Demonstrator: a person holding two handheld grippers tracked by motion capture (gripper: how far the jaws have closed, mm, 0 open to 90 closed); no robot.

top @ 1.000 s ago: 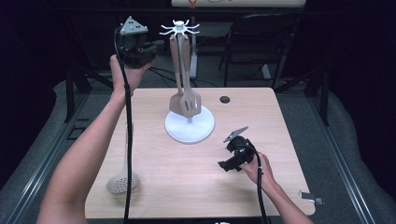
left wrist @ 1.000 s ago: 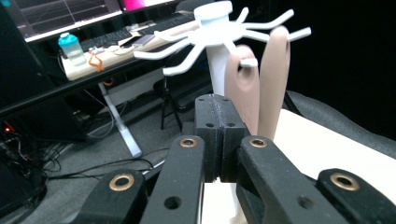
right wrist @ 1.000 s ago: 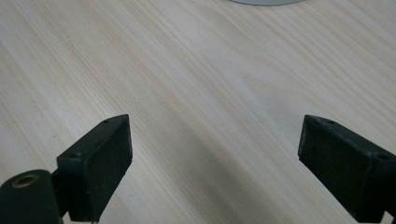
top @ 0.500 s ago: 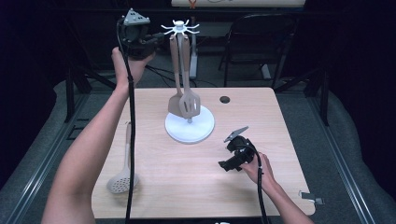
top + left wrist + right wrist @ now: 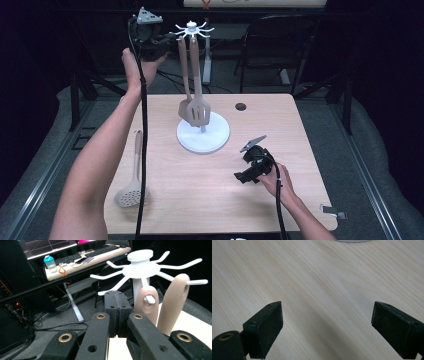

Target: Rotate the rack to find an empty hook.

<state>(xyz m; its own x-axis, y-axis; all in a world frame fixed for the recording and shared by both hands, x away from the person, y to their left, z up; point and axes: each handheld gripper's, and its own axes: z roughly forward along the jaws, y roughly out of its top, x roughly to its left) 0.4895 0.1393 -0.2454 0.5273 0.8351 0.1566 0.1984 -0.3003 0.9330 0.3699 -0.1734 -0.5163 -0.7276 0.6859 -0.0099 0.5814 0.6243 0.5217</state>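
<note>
Bare tabletop (image 5: 210,185) around right gripper (image 5: 246,175), jaws apart

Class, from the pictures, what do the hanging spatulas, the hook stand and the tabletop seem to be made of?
Two beige hanging spatulas: probably silicone or matte plastic, smooth and dull with rounded edges. White hook stand: likely moulded plastic, uniform matte white with thin curved arms. Pale tabletop: wood or wood-look laminate, showing grain lines.

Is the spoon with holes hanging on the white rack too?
No, the spoon with holes lies flat on the table, left of the white rack.
</note>
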